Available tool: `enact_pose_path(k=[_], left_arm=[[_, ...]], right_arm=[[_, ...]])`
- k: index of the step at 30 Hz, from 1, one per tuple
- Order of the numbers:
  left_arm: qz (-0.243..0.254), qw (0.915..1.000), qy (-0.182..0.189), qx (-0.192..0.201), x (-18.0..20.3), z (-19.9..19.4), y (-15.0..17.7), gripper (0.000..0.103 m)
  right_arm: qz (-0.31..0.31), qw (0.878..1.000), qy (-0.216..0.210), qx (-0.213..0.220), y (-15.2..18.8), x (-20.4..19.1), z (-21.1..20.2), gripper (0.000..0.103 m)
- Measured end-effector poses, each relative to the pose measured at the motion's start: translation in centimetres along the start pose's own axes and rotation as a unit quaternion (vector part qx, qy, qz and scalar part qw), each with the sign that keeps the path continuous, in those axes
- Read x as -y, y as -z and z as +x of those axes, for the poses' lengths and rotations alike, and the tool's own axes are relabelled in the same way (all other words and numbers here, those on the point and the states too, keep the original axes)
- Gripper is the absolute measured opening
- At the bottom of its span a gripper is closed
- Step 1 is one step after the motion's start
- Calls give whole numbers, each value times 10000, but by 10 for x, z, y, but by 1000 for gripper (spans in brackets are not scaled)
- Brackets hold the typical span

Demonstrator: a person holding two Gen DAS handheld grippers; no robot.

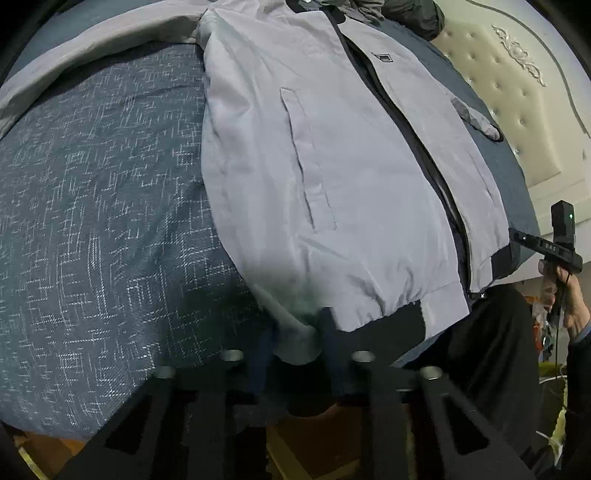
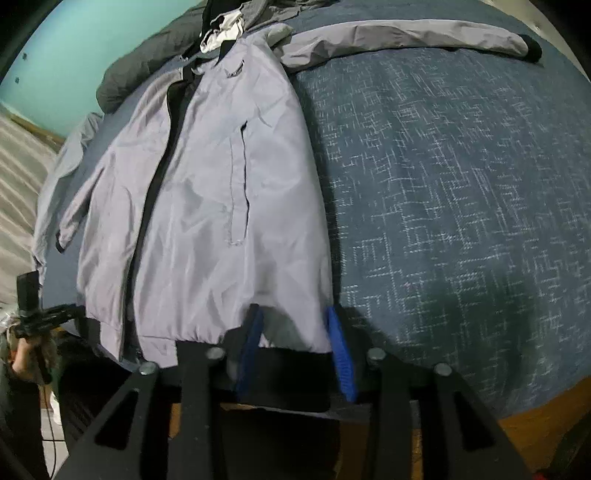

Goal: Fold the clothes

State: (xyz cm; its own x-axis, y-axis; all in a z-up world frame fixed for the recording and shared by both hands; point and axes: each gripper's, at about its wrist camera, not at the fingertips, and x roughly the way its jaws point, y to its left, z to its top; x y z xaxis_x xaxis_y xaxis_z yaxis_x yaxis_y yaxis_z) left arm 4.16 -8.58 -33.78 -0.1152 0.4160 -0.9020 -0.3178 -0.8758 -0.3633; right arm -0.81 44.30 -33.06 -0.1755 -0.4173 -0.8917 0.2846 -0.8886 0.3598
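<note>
Jacket (image 1: 332, 155): light grey, dark zipper down the front, lay face up on the bed, hem at the near edge.
Left-view sleeve (image 1: 74, 59): stretched out sideways across the bedcover.
Other sleeve (image 2: 424, 35): spread straight out, dark cuff at its end.
Bed (image 1: 92, 221): covered in blue cloth with a pale crosshatch print.
Left gripper (image 1: 295, 332): pointed steeply down at one hem corner; fingers (image 1: 264, 354) narrow, a fold of grey hem bunched between them; a firm pinch could not be told through the blur.
Right gripper (image 2: 295, 332): at the opposite hem corner; blue fingers (image 2: 341, 350) a little apart, straddling the jacket edge and dark waistband; pressing or not could not be told.
Hand (image 1: 574, 306): gripped the handle of the other tool beside the bed.
Pile (image 2: 147, 55): dark grey clothing heaped beyond the collar.
Headboard (image 1: 517, 92): cream, tufted, behind the bed.
</note>
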Motion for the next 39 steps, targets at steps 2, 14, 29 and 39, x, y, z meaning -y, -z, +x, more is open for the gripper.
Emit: enact_pose_path(k=[2,14,29,39], left_arm=[[84,9999,-42,65,5,-9,-1,11],[-67,9994,-330,120,0,-22,3,12],[65,9884,-819,1278,2,-86,-64,49],[-243,9800,-881,1769,-20,-50,-138,55]], right_arm=[[-82,9999,109,35,2,-2,-4,9],[-72,9996,268,-47,10,-6,1,8],[-622,9945,9,846,-78,-75,-59,38],[-867,9930,-485,639,-186,-156,36,39]])
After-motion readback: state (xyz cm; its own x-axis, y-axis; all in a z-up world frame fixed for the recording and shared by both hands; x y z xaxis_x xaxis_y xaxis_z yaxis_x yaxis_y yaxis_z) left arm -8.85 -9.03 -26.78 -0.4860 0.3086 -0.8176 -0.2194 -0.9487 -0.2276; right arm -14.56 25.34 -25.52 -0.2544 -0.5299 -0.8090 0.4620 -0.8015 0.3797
